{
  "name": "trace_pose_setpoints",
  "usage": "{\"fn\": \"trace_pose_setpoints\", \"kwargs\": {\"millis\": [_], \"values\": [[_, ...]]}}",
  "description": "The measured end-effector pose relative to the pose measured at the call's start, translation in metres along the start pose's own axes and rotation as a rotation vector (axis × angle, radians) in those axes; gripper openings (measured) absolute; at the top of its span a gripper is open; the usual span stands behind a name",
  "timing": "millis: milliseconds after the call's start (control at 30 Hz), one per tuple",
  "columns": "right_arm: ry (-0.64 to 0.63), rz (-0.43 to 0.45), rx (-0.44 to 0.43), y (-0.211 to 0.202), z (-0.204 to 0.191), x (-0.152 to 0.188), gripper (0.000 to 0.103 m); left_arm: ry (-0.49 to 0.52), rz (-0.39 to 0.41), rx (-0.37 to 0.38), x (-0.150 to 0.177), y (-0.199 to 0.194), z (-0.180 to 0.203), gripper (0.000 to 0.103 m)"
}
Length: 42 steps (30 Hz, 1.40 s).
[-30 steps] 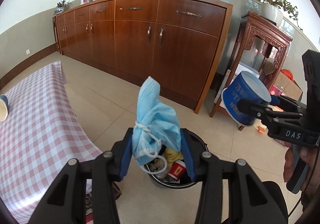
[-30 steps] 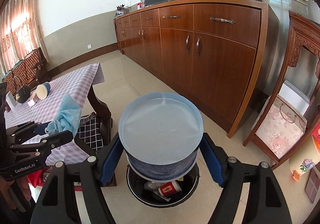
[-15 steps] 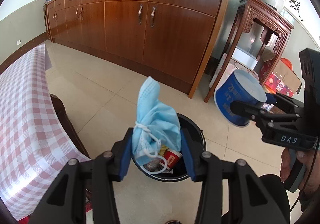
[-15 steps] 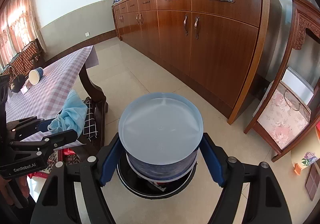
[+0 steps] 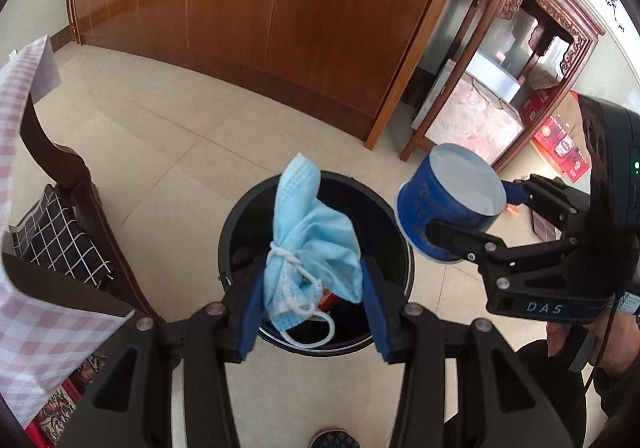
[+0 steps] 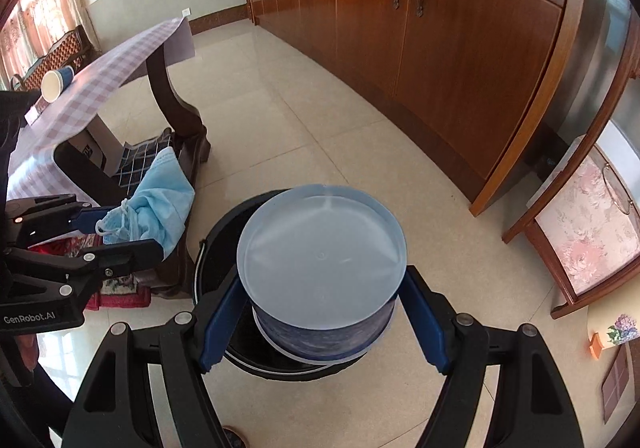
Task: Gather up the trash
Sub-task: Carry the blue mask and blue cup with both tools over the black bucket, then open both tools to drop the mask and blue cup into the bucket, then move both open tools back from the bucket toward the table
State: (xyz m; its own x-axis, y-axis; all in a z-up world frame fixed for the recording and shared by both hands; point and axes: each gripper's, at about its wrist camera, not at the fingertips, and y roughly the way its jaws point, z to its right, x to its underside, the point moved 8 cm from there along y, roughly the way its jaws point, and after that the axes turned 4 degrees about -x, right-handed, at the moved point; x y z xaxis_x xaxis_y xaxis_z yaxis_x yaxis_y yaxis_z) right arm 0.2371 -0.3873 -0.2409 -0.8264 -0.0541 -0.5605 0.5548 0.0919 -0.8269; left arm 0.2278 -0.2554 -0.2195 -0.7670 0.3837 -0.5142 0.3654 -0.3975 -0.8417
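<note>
Your left tongs [image 5: 312, 280] pinch the face mask [image 5: 310, 244], your right tongs [image 6: 320, 312] clamp wide around the tub [image 6: 320, 268]. Get both dead over the bin [image 5: 240, 232] before letting go.

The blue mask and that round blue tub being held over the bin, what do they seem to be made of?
The blue mask looks like soft non-woven fabric: matte, pleated, crumpled, with white elastic loops. The round blue tub seems to be thin plastic or coated paper; its pale flat end is smooth and faintly glossy. The bin looks like glossy black plastic.

Beige tiled floor [image 6: 280, 119] carrying a black trash bin [image 5: 240, 224], checked-cloth surface [image 6: 120, 51] with a paper cup [image 6: 56, 83], seemingly on its side
</note>
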Motion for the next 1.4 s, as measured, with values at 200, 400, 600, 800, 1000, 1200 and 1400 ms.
{"fn": "trace_pose_setpoints", "kwargs": {"millis": [200,400,600,800,1000,1200,1400], "values": [[-0.092,-0.116,-0.041,0.059,-0.001,0.021,0.078,-0.033,-0.062,0.032,0.004,0.034,-0.006,0.048],[-0.139,-0.162,-0.004,0.097,0.012,0.037,0.102,-0.061,-0.120,-0.033,0.017,0.067,-0.020,0.090],[-0.002,-0.130,0.073,0.086,0.049,0.038,0.103,-0.096,-0.086,-0.135,0.026,0.054,-0.038,0.098],[0.044,-0.091,0.117,0.064,0.055,0.031,0.103,-0.084,-0.036,-0.181,0.022,0.032,-0.038,0.098],[0.042,-0.048,0.125,0.035,0.045,0.018,0.103,-0.071,0.013,-0.188,0.014,0.005,-0.040,0.098],[0.040,0.010,0.121,0.005,0.024,0.002,0.103,-0.078,0.067,-0.193,0.013,-0.028,-0.042,0.098],[0.015,0.057,0.109,-0.022,-0.001,-0.011,0.103,-0.086,0.101,-0.207,0.014,-0.055,-0.047,0.098]]}}
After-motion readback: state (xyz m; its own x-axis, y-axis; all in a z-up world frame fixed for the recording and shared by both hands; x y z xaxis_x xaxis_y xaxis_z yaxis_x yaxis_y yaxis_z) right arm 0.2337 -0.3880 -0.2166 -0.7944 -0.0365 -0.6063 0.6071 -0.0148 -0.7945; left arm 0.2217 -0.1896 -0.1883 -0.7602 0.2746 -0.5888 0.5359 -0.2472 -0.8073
